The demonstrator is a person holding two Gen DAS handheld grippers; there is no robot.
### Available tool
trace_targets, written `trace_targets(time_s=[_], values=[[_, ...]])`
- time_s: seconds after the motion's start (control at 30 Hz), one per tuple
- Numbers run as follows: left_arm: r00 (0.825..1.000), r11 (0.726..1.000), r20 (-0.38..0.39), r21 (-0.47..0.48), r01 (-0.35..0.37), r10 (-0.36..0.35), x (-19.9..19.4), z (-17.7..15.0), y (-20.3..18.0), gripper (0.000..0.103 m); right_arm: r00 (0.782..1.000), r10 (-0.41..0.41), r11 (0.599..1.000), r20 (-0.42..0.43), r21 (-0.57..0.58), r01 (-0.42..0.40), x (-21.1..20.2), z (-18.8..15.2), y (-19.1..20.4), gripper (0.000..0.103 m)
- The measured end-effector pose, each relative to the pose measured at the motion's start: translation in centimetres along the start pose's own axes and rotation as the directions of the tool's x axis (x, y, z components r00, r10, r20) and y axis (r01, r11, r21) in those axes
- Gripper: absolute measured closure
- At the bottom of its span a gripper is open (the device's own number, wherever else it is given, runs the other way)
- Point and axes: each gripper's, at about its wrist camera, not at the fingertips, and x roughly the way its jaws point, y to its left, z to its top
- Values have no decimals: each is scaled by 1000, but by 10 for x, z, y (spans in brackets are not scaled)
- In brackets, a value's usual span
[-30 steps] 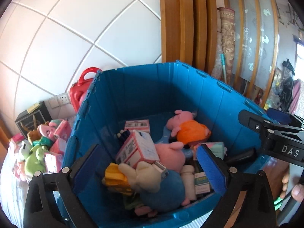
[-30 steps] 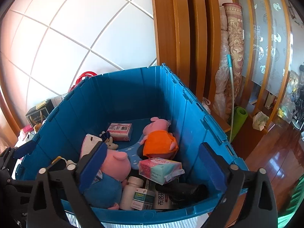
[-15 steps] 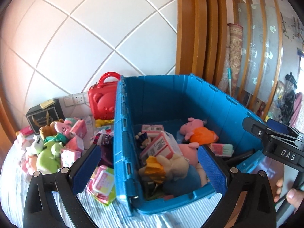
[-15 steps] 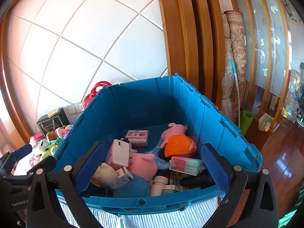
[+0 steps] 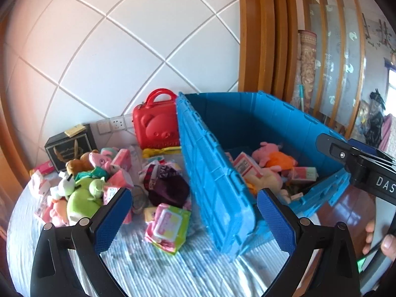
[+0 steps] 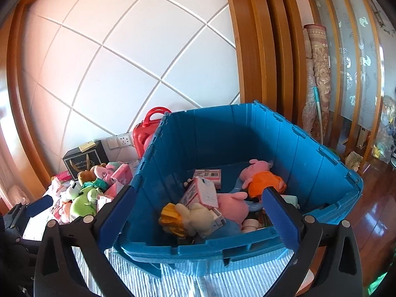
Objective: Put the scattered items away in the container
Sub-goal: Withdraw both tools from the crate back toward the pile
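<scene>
A blue plastic crate [image 5: 217, 173] [image 6: 247, 133] stands on a striped cloth and holds several plush pigs, a beige plush [image 6: 195, 216] and pink boxes. Left of it lie scattered items: a pink-and-green wipes pack [image 5: 168, 225], a dark maroon pouch [image 5: 165, 185], a green frog plush [image 5: 81, 198] and pink packets. My left gripper [image 5: 194, 220] is open and empty, just in front of the crate's near left corner and the wipes pack. My right gripper [image 6: 198, 219] is open and empty, in front of the crate's near wall.
A red bear-face case [image 5: 156, 123] and a black box [image 5: 69, 146] stand against the tiled wall [image 5: 111, 49]. Wooden door frames [image 6: 259, 49] rise behind the crate. Polished wood floor [image 6: 371, 210] lies to the right. A hand [image 5: 386, 242] shows at the right edge.
Both grippers have pulled back from over the crate. The left one swung left, so the scattered pile on the cloth has come into view. Both stayed open and empty.
</scene>
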Motion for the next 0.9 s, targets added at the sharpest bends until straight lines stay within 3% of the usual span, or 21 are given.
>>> trace_targets(time_s=[0.23, 0.5, 0.73, 0.9], values=[[1000, 1000, -18, 4, -13, 13, -6, -25, 51, 1, 1000, 16, 1000, 17, -3, -16, -10, -18, 53, 0], [991, 995, -104, -43, -90, 85, 6, -75, 132, 1, 983, 168, 983, 67, -92, -162, -18, -36, 144, 0], [957, 966, -201, -112, -233, 208, 33, -126, 208, 1, 957, 275, 945, -94, -157, -287, 36, -73, 206, 0], [914, 931, -308, -168, -325, 263, 59, -154, 249, 6, 929, 284, 934, -237, -149, -324, 95, -103, 223, 0]])
